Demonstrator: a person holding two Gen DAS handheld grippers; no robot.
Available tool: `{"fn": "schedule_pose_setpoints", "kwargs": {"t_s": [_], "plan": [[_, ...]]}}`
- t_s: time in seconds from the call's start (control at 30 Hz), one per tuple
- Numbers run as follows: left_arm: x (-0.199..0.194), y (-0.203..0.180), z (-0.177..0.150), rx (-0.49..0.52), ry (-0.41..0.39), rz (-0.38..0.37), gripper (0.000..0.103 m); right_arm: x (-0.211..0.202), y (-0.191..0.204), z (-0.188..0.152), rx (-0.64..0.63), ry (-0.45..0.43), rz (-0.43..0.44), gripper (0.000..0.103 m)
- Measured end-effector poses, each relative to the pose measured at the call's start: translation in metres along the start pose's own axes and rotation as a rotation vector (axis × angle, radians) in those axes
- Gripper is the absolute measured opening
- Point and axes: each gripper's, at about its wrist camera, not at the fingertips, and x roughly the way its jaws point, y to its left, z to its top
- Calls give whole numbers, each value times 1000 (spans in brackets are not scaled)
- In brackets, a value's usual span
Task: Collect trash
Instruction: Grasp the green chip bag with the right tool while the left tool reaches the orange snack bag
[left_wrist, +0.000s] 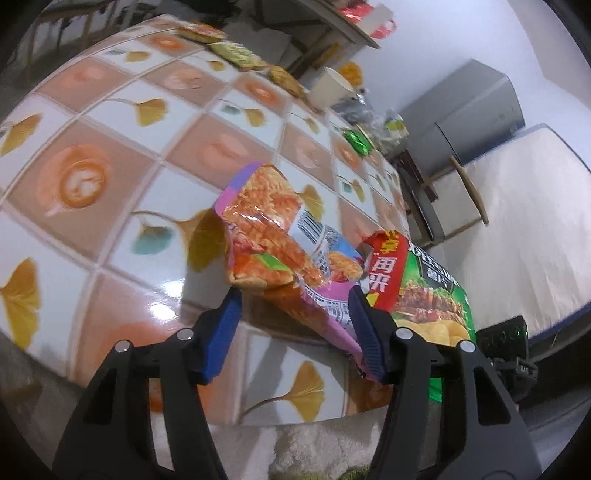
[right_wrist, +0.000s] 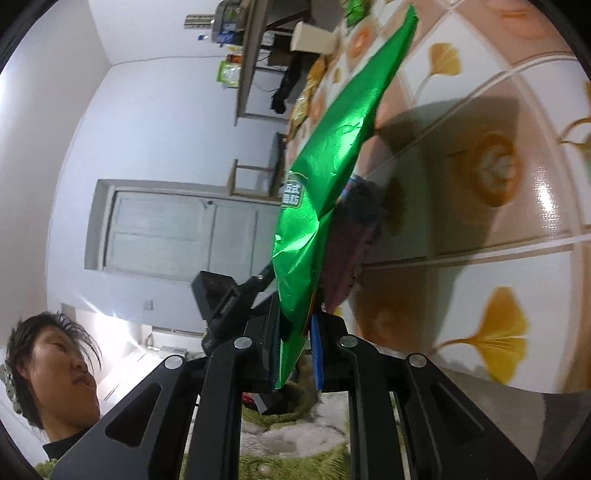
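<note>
Two snack bags sit close ahead of the left tool (left_wrist: 295, 321), at the near edge of a table (left_wrist: 122, 155) covered in a glossy cloth printed with coffee cups and yellow ginkgo leaves. The orange and pink bag (left_wrist: 273, 236) lies crumpled between the tool's blue pads (left_wrist: 221, 328), its lower end running down against the right-hand pad, while the left-hand pad stands clear of it. The jaws are roughly half open and do not press on the bag. Just to the right of that pad is the green chip bag (left_wrist: 432, 306), with a red band and a picture of meat and crisps on its face; it overlaps the edge of the orange bag.

The right tool (right_wrist: 295, 350) is closed tight on the lower end of that same green chip bag (right_wrist: 332, 155), which rises straight ahead of the tool as a shiny foil sheet, held off the table. A dark purple shape just beyond the bag is too shadowed to make out.

Further off from the left tool, near the far side of the table, lie several more wrappers (left_wrist: 236, 55), a small green packet (left_wrist: 356, 140) and a white paper cup (left_wrist: 330, 86). A person's head shows low to the left of the right tool.
</note>
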Motion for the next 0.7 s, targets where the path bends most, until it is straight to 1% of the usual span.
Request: {"fn": "schedule_pose_setpoints", "kwargs": {"t_s": [0.1,0.17,0.23,0.27,0.33,0.37,0.4,0.47,0.5,0.53,0.57,0.63,0.7], "plan": [[11,-5,-3,-3,17,41,44,-10,-4,3,8,-10,-20,14],[14,0,-3,-44,14,40,38,-12,-3,2,9,-4,-28,14],[14,6,-2,-75,2,26,30,-8,-2,1,8,27,-55,14],[13,8,0,-75,-6,27,24,-5,-2,-1,9,47,-75,14],[10,9,4,-48,-17,39,16,4,1,-5,8,78,-98,14],[9,9,5,-34,-22,51,10,8,1,-7,6,94,-107,14],[6,10,9,-14,-31,65,7,10,2,-8,1,101,-110,14],[-3,15,18,36,-49,119,6,10,2,-11,-11,108,-117,14],[-5,20,24,60,-34,160,7,10,3,-11,-16,108,-121,14],[-7,28,31,61,-17,203,7,10,3,-11,-19,108,-128,15],[-11,39,37,33,-24,233,6,9,3,-10,-23,108,-148,16],[-23,58,45,-32,-52,243,6,7,5,-8,-34,108,-200,18],[-32,65,45,-63,-66,234,8,5,7,-7,-39,99,-228,19]]}}
